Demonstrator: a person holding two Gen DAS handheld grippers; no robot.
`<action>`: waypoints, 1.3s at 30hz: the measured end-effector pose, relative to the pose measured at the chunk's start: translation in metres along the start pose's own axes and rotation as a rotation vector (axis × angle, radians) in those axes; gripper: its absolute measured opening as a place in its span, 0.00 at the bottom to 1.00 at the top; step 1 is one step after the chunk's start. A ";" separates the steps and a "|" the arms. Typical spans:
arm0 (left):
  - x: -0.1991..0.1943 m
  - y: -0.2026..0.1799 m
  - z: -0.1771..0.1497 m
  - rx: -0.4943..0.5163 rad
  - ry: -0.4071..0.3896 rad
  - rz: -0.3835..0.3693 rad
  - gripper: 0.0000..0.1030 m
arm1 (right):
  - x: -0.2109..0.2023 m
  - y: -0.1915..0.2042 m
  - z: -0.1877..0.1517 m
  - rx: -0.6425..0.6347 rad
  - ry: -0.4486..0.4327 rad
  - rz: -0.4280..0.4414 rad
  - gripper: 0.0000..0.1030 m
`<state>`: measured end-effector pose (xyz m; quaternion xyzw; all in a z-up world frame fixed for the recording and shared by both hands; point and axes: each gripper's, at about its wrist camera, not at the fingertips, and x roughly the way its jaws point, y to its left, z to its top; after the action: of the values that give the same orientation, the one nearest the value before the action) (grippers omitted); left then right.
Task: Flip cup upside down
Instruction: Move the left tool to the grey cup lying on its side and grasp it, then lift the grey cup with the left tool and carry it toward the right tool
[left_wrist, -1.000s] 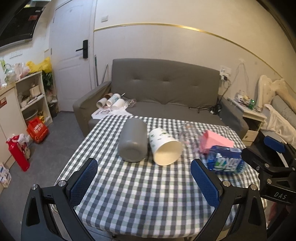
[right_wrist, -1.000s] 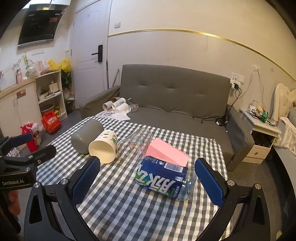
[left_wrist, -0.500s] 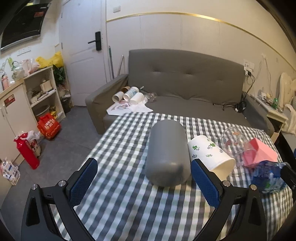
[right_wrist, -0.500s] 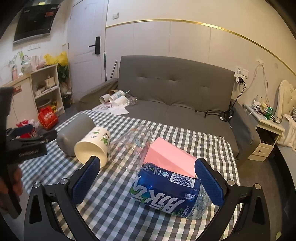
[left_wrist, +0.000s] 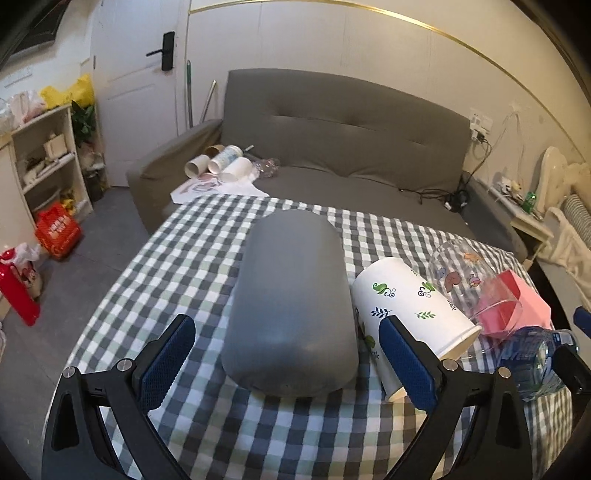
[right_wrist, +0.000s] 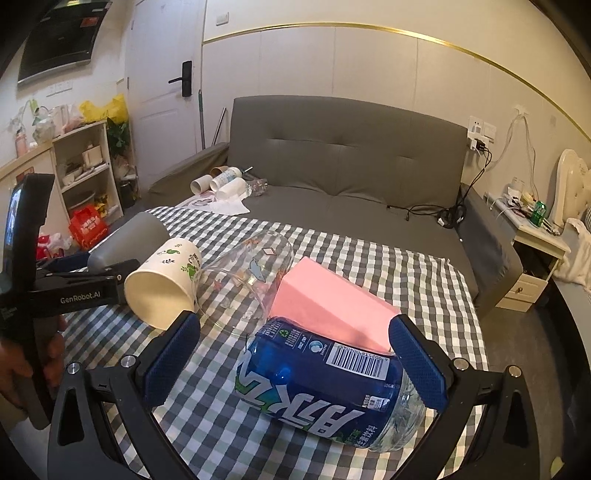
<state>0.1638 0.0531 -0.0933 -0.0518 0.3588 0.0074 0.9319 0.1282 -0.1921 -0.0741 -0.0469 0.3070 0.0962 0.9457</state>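
The sofa (left_wrist: 332, 147) fills the back of both views, grey, with a few paper tubes and a sheet of paper lying on its seat. Right in front of it is the table (left_wrist: 192, 258) with the gingham cloth, and everything else here is placed relative to that table.

Biggest thing on the table is the grey cup (left_wrist: 291, 310), lying on its side near the table's left-middle, its closed end facing the left wrist camera. Pressed up against its right side is the paper cup (left_wrist: 410, 306), white with little leaf prints, also on its side, with the open mouth pointing at the table's near edge. Next along toward the table's right side is a clear glass (right_wrist: 243, 280) tipped over, and behind it the pink box (right_wrist: 332, 302) sits tilted. At the table's near right corner a blue-labelled water bottle (right_wrist: 325, 384) lies flat, touching the pink box.

The left gripper (left_wrist: 288, 363) is spread wide, one blue pad on each side of the grey cup's near end, not squeezing it. The right gripper (right_wrist: 295, 363) is also spread wide, hanging just over the water bottle with nothing gripped.
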 end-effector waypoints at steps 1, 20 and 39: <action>0.001 0.000 0.000 -0.001 0.009 -0.011 0.85 | 0.001 -0.001 0.000 0.000 0.001 -0.002 1.00; -0.061 -0.001 -0.051 0.082 0.074 0.013 0.70 | -0.040 0.010 0.001 -0.031 -0.050 -0.008 1.00; -0.093 -0.074 -0.090 0.138 0.100 -0.128 0.70 | -0.079 -0.004 -0.017 -0.032 -0.049 -0.048 1.00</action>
<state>0.0390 -0.0277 -0.0905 -0.0105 0.4005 -0.0796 0.9128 0.0565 -0.2105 -0.0414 -0.0673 0.2812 0.0793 0.9540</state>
